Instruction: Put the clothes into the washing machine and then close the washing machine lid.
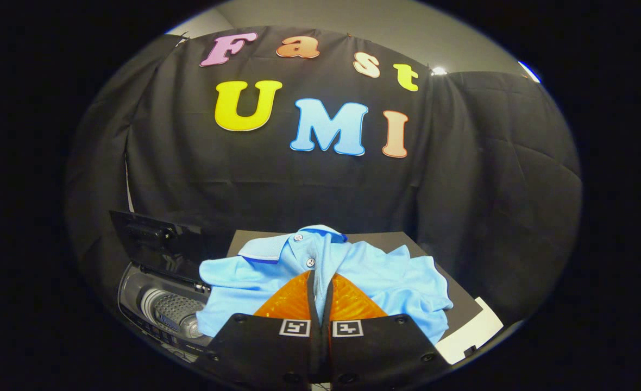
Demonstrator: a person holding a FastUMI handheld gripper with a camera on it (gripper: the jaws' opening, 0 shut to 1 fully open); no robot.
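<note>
In the gripper view, one garment is in sight: a light blue polo shirt (pixel 353 271) with a darker blue trim at the collar and two white buttons on its placket, lying crumpled in the lower middle of the frame. It rests on a dark flat surface (pixel 464 304) whose far edge shows behind the collar; the shirt's left part spills over that surface's left side toward the washing machine. One washing machine (pixel 160 312) sits at the lower left, a top-loader seen from above, with its single lid (pixel 155 239) standing raised and leaning back toward the black cloth wall (pixel 244 179). Inside the open tub the grey ribbed drum wall is visible, and no cloth lies in the part of the drum that shows. The gripper (pixel 320 282) points forward and slightly down from the bottom centre of the frame, its two fingers drawn almost together with only a thin slit between them, and a fold of the polo shirt along the placket is pinched in that slit, both fingers pressing on it just below the lower button. Two square markers sit on the gripper body, one behind each finger. One pale sheet (pixel 475 328) lies at the lower right, just beyond the dark surface's corner.
</note>
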